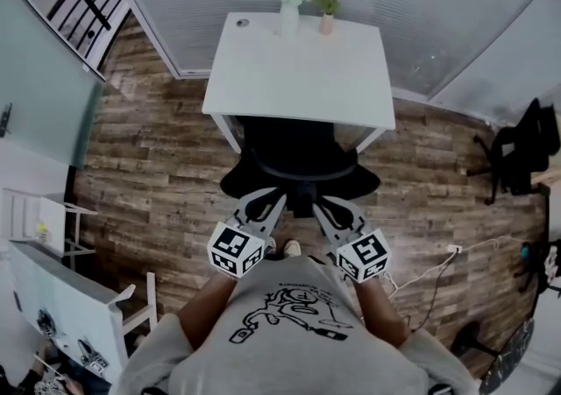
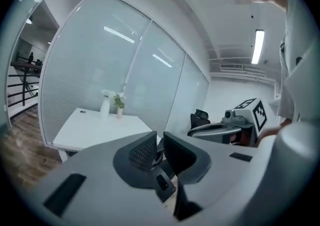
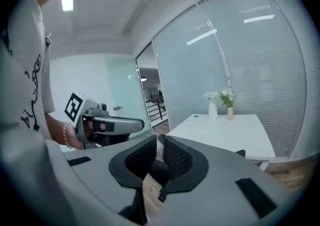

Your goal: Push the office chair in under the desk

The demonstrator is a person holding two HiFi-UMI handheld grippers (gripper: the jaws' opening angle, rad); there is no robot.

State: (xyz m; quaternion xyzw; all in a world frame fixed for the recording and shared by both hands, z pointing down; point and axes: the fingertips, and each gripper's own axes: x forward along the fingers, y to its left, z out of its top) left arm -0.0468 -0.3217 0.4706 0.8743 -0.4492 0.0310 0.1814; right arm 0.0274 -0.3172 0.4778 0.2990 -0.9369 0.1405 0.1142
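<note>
- White cabinet (image 1: pixel 61 297) stands at the far left on the wood floor (image 1: pixel 158 165), well apart from the work area.
- Left gripper (image 1: pixel 273 201) is held out in front of the person's grey shirt (image 1: pixel 289 332); its tips reach the near side of the office chair (image 1: pixel 298 161); in the left gripper view the pads (image 2: pixel 142 152) stand almost together, clenched on a thin dark edge of the chair back.
- The office chair is black and sits centred at the near side of the desk (image 1: pixel 302 78); its front part lies under the desk's near edge; its back and side wings stand out toward the person, between the desk and the two grippers.
- The desk is white and backs onto the frosted glass wall; a white vase (image 1: pixel 289 17) and a small pink vase (image 1: pixel 326 24) stand side by side at its far edge, both upright.
- Right gripper (image 1: pixel 326 207) lies just beside the left one, with its tips on the same near side of the chair; in the right gripper view its pads (image 3: pixel 177 157) are drawn close with a narrow slit, gripping a dark part of the chair.
- A white cable (image 1: pixel 429 272) trails over the floor to the right; a second black chair (image 1: pixel 517 152) stands at the far right, well apart.
</note>
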